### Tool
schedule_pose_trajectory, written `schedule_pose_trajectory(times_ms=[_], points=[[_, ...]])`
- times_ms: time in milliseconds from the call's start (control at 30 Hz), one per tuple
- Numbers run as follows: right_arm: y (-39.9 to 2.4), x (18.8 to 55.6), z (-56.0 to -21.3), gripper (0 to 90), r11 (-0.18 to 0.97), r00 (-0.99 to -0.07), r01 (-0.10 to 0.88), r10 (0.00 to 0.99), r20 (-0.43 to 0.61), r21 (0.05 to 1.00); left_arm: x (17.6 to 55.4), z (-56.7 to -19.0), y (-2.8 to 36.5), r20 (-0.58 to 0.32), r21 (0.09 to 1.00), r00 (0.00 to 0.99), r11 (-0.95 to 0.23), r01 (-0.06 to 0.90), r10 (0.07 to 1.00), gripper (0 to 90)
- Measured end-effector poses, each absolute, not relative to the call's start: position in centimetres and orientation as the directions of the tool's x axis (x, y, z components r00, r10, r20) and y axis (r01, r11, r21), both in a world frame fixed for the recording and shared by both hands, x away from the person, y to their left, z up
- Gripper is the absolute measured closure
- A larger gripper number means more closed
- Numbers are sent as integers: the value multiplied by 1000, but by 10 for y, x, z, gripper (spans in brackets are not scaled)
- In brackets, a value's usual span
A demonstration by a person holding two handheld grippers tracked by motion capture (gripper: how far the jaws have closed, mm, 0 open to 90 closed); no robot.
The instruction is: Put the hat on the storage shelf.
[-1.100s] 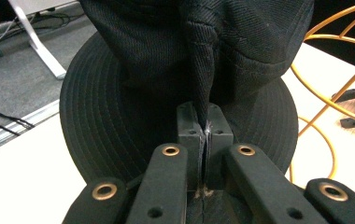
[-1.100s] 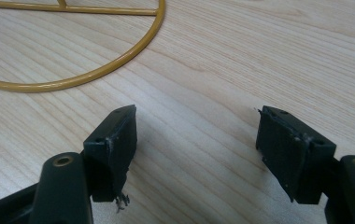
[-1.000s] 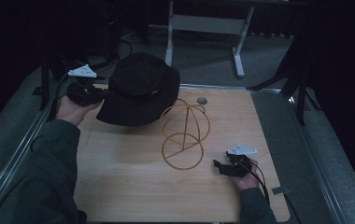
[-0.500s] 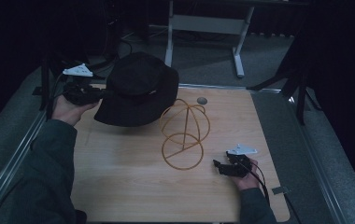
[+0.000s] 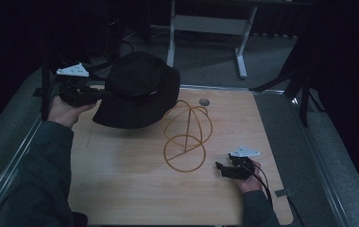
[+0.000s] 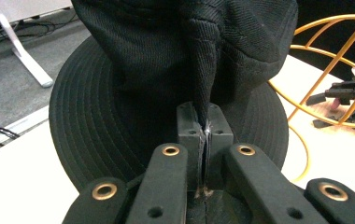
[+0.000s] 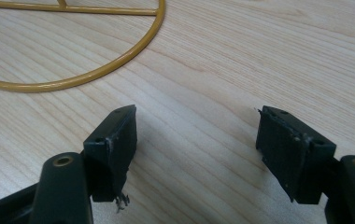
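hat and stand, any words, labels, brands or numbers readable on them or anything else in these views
None can be read.
hat: a small reddish mark on the crown in the high view, too small and dark to read; bare black fabric in the left gripper view.
stand: plain yellow wire, no text.
table: bare wood grain, no label.
left gripper and right gripper: no markings on the fingers.

Dim rm, grey carpet point(image 5: 281, 66), wood table point(image 5: 121, 179)

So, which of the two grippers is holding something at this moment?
The left gripper. Its jaws are shut on a fold of the black hat, held above the table. The right gripper is open, with bare wooden table between its jaws.
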State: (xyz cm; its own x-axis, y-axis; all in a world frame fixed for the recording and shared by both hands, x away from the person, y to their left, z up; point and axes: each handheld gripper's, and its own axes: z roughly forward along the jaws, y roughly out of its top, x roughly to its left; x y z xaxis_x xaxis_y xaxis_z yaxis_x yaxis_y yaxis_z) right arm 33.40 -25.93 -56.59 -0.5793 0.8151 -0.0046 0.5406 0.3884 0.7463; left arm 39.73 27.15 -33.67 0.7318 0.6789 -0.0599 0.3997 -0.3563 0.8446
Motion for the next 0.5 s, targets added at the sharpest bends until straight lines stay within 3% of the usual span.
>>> schedule_pose_trajectory(times_ms=[500], points=[[-259,334,-566,289,388,-579,540,815,-5,747,392,-323,276,-70,856,745,-343,386,663,887]])
